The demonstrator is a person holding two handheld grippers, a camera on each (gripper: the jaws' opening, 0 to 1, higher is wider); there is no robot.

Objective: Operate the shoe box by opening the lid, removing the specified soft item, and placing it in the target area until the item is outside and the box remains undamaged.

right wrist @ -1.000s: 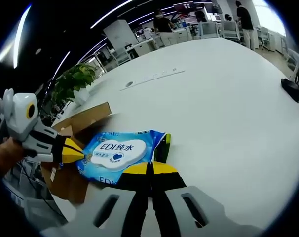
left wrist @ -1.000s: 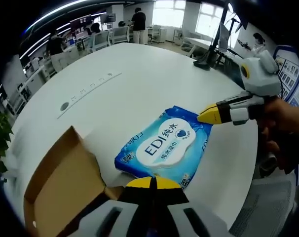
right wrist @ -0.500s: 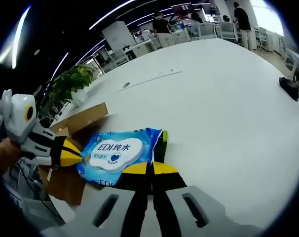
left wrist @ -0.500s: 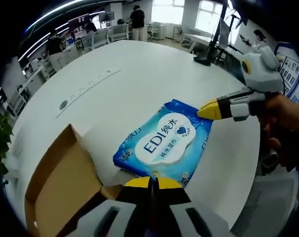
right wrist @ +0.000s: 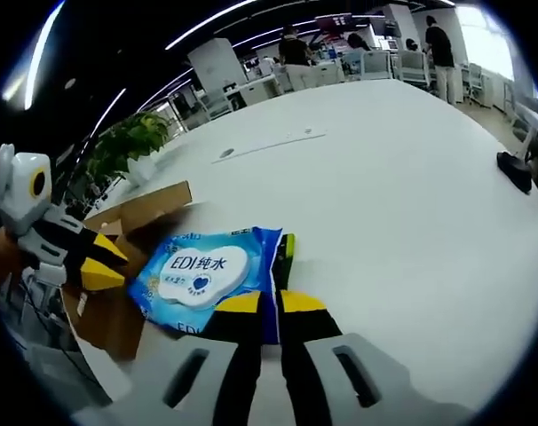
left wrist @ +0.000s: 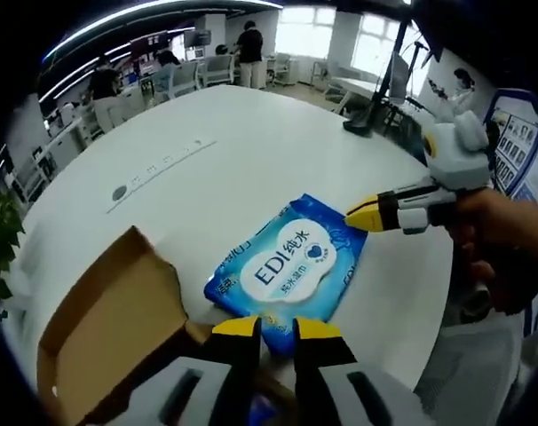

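A blue and white pack of wet wipes [left wrist: 287, 266] lies on the round white table [left wrist: 251, 142], beside the open brown shoe box [left wrist: 109, 328]. My left gripper [left wrist: 276, 327] is open, its yellow fingertips spread just short of the pack's near edge. My right gripper [left wrist: 358, 216] comes in from the right, shut on the pack's far corner. In the right gripper view, the pack [right wrist: 198, 275] runs between my right gripper's [right wrist: 271, 303] jaws. The left gripper [right wrist: 103, 263] stands open at the pack's other end, over the box [right wrist: 136, 213].
A black stand base [left wrist: 367, 115] sits on the far side of the table, seen also as a black base [right wrist: 518, 170]. A cable slot [left wrist: 162, 160] runs across the table. A green plant [right wrist: 131, 142] stands beyond the box. People and desks fill the background.
My left gripper has opened and let go of the pack's edge. The right gripper keeps its hold, and the pack has settled a little lower by the box.
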